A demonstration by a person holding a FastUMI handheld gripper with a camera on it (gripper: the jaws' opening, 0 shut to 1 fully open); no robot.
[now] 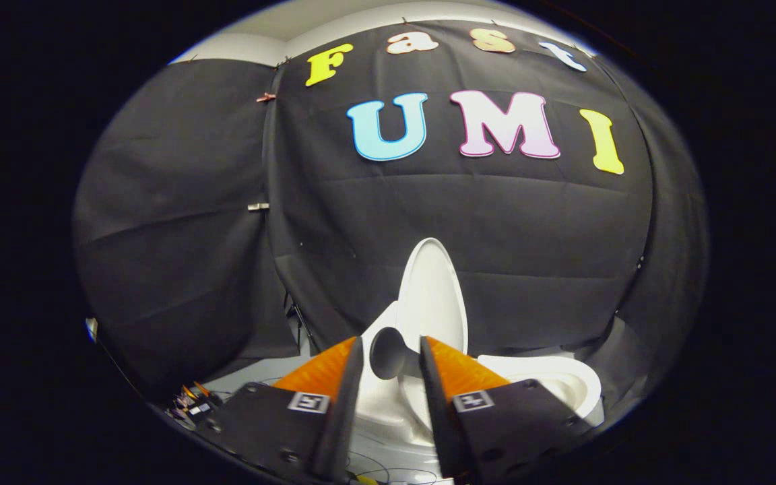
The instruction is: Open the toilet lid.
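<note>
A: Item one, the toilet lid (pixel 430 289)?
B: White, oval, raised upright, its inner face toward the camera. It stands just beyond the fingertips, against the black cloth wall (pixel 496 222).

A: Item two, the hand-held gripper (pixel 391 353)?
B: Fingers parted by a moderate gap, nothing pressed between them. A grey funnel-shaped piece (pixel 388 350) shows in the gap; whether it touches either finger, I cannot tell.

A: Item three, the toilet (pixel 550 380)?
B: White, with the seat rim and bowl exposed to the right of the right finger and more of the white body between and beneath the fingers.

A: Sundries?
B: A tangle of cables and small devices (pixel 189 404) on the floor beside the left finger; thin wires (pixel 388 468) trailing across the floor under the fingers.
</note>
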